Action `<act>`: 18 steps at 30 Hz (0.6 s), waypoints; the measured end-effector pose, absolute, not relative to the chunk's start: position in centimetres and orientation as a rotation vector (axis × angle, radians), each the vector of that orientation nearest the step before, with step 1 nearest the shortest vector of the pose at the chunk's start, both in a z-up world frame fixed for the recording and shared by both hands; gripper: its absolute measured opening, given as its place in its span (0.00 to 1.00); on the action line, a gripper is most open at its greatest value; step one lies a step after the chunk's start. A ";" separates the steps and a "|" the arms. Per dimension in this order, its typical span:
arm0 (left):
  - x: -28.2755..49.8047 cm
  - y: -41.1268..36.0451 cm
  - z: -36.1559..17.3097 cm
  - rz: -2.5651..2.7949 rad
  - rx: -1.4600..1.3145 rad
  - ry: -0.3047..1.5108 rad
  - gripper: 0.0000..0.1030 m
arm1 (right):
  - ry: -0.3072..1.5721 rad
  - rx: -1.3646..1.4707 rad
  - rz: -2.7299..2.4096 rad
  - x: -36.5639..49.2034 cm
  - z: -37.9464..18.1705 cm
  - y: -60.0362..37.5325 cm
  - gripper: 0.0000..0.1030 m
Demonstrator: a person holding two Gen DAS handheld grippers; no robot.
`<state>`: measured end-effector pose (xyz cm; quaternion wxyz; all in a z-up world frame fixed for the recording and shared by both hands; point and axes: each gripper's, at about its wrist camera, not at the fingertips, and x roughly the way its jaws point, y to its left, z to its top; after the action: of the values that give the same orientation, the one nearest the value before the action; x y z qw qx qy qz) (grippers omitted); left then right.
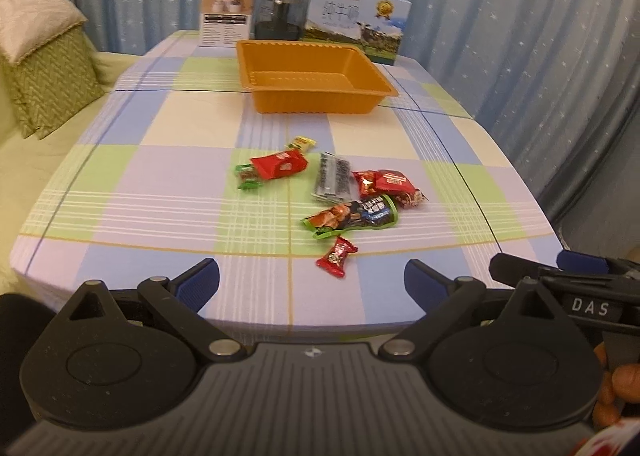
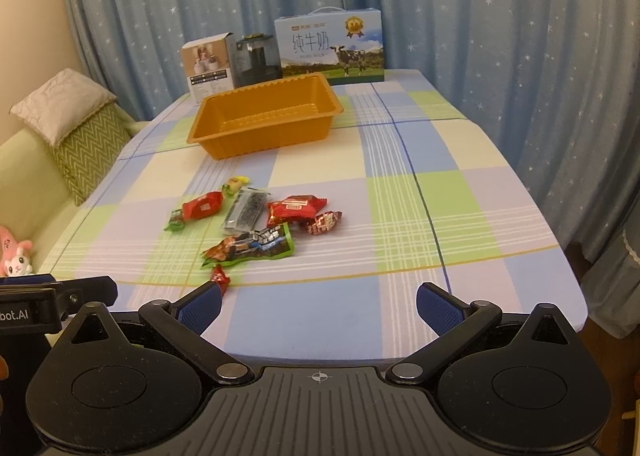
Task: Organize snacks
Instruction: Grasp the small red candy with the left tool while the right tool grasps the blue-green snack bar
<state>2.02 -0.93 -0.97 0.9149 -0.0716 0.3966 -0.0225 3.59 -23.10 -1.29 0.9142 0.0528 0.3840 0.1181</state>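
Several wrapped snacks lie in a loose heap mid-table: a red packet (image 1: 280, 165) (image 2: 202, 206), a grey sachet (image 1: 333, 177) (image 2: 245, 211), a red biscuit pack (image 1: 390, 181) (image 2: 295, 208), a green-edged packet (image 1: 352, 217) (image 2: 250, 244) and a small red candy (image 1: 337, 257) (image 2: 221, 277). An empty orange tray (image 1: 312, 96) (image 2: 260, 128) stands beyond them. My left gripper (image 1: 312, 284) is open and empty at the near table edge, just short of the candy. My right gripper (image 2: 318, 306) is open and empty, to the right of the candy.
At the table's far edge stand a white box (image 1: 228, 12) (image 2: 208, 66), a dark jar (image 1: 280, 14) (image 2: 258, 58) and a milk carton box (image 1: 356, 22) (image 2: 330, 44). Green cushions (image 1: 48, 72) (image 2: 88, 144) lie on a sofa at the left. Blue curtains hang behind.
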 end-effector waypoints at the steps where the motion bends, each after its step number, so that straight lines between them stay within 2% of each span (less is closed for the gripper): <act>1: 2.4 -1.0 -1.3 -0.054 -0.138 0.821 0.92 | 0.792 0.110 0.249 3.8 -1.6 -23.2 1.00; 5: 4.0 -1.2 -3.1 -0.095 -0.106 0.837 0.89 | 0.800 0.115 0.255 4.8 -2.9 -23.2 0.99; 8: 5.5 -1.5 -4.4 -0.137 -0.078 0.855 0.83 | 0.802 0.119 0.250 5.7 -3.7 -23.4 0.99; 18: 10.1 -3.1 -9.2 -0.285 -0.006 0.915 0.51 | 0.833 0.134 0.225 9.1 -6.3 -24.0 0.99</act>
<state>10.12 -3.09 -9.23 0.8874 -0.0030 0.4401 -0.1373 9.14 -23.97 -6.25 0.9062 0.0651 0.4033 0.1089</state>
